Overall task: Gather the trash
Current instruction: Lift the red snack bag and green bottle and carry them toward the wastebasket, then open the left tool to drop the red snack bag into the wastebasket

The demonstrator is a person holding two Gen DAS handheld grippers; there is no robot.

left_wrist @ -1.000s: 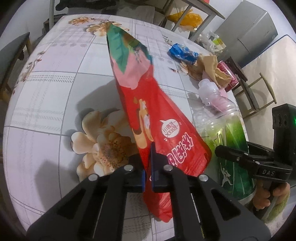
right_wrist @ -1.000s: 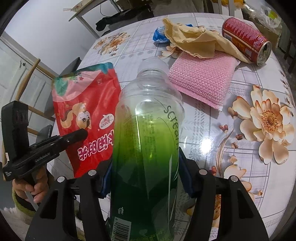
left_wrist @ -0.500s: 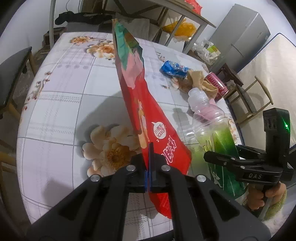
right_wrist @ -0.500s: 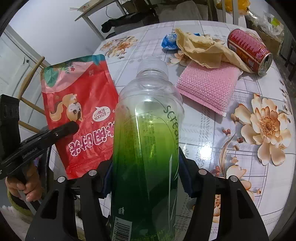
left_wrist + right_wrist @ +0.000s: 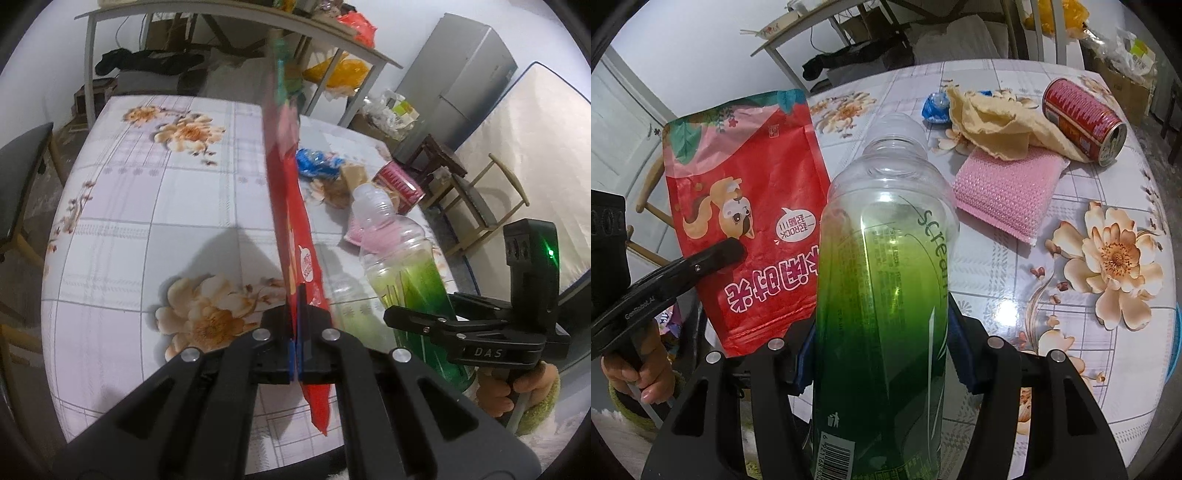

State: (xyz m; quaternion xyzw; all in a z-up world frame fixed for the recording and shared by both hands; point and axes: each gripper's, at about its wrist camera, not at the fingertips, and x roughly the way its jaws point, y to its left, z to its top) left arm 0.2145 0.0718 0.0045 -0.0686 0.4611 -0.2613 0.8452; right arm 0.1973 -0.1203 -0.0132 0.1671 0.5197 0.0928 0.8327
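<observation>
A red can point(image 5: 1084, 120), yellow cloth point(image 5: 993, 120), pink sponge point(image 5: 1006, 192) and blue wrapper point(image 5: 934, 107) cluttered the floral surface point(image 5: 1071, 206), while the left gripper point(image 5: 297, 334) fingers pinched the red snack bag point(image 5: 750, 218) edge-on above it and the right gripper point(image 5: 882, 354) fingers clamped the green bottle point(image 5: 882, 295) just beside.

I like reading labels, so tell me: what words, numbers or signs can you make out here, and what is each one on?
"Scream": green bottle.
Small bin symbol and a barcode starting "6 92168": bottle's lower label; the fine print is too small.
"ROCK!!!" in a speech bubble, upside down: red snack bag; its large white characters are too distorted to read surely.
"DAS": right gripper.
Side lettering on left gripper: blurred.
Red can: print unreadable.
</observation>
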